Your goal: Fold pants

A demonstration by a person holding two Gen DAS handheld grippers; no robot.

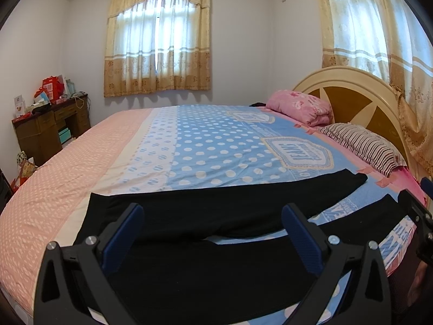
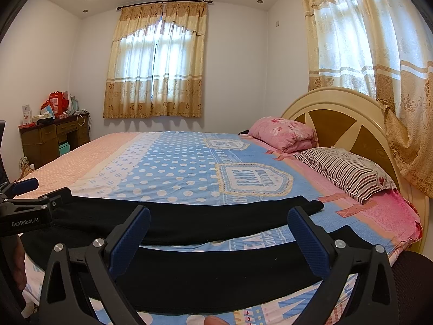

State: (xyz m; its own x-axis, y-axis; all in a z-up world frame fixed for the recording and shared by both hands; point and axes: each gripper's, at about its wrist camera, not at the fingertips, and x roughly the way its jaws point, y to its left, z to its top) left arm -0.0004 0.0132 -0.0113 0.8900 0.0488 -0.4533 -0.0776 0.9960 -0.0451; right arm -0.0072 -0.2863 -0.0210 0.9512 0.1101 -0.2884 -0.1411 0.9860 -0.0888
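Observation:
Black pants (image 1: 205,216) lie flat on the bed's near edge, waist to the left, two legs spread apart toward the right. They also show in the right wrist view (image 2: 216,224). My left gripper (image 1: 213,216) is open and empty, hovering over the waist and crotch area. My right gripper (image 2: 219,224) is open and empty, hovering over the two legs. The right gripper also shows at the right edge of the left wrist view (image 1: 416,214). The left gripper also shows at the left edge of the right wrist view (image 2: 29,203).
The bed (image 1: 205,146) has a blue dotted and pink cover. A striped pillow (image 1: 362,146) and a pink pillow (image 1: 300,105) lie by the headboard (image 1: 351,84) on the right. A cluttered wooden desk (image 1: 48,124) stands far left by the wall.

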